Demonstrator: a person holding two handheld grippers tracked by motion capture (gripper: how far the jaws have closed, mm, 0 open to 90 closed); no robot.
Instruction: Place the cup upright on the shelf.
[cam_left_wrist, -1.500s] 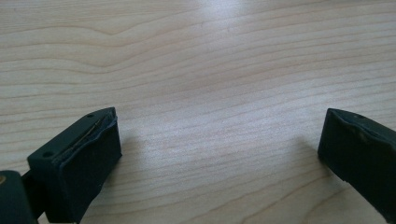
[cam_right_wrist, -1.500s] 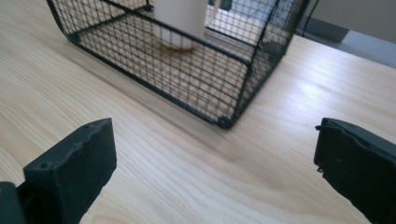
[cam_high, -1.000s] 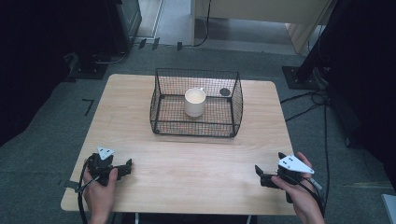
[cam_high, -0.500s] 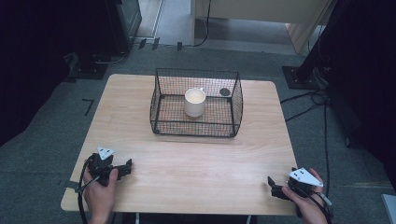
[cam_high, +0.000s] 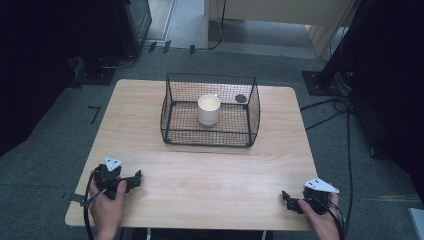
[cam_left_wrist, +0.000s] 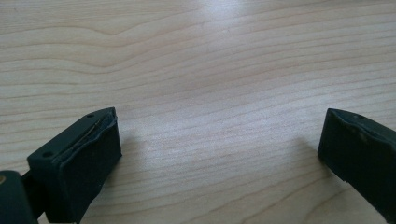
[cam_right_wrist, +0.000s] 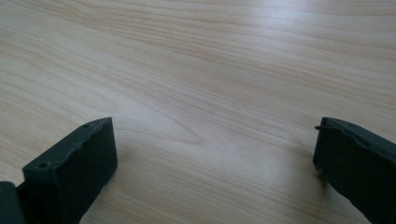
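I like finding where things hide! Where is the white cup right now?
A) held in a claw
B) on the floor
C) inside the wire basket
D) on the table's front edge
C: the white cup stands upright inside the wire basket, with black mesh walls all round it.

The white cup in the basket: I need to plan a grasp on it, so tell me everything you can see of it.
The cup is a plain white cylinder, glossy like ceramic, standing upright with its open mouth up. What is inside cannot be made out. A small bump at its far rim may be a handle, but that is unclear. It stands on the floor of the black wire basket, near the middle, apart from the walls and from the small dark round thing in the far right corner. Neither gripper is near it.
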